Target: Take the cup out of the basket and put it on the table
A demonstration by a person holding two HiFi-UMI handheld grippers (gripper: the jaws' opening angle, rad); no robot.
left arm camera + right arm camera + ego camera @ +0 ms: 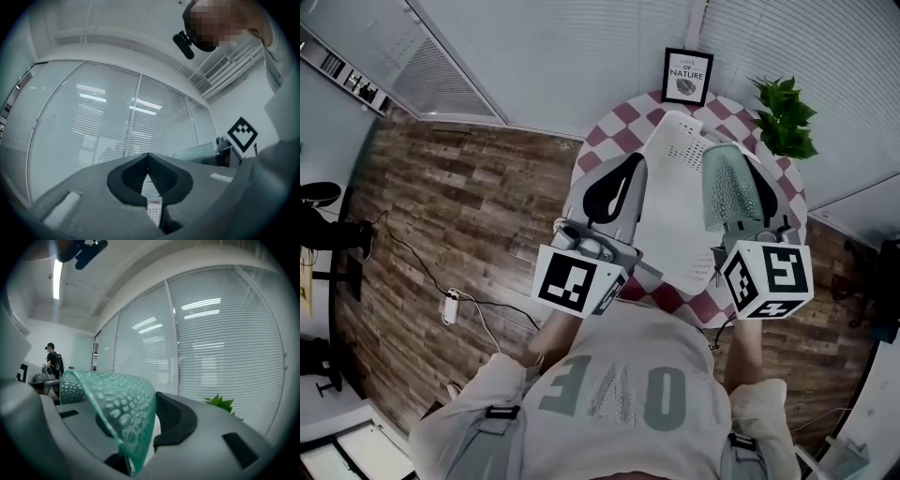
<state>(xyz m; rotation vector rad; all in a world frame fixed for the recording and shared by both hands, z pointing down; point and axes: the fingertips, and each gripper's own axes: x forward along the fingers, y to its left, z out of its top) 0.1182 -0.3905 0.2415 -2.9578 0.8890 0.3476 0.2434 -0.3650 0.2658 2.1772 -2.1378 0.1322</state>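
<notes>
Right claw (742, 183) grips one cup (722, 187), left claw (148, 159) one basket (680, 220)

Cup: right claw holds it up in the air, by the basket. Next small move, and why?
Probably lower the cup onto a bare patch of the checked table beside the basket: the right claw is clamped on its wall, it looks lifted out already, and it hangs above the table.

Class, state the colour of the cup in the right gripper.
The cup is translucent green, clearest in the right gripper view.
</notes>
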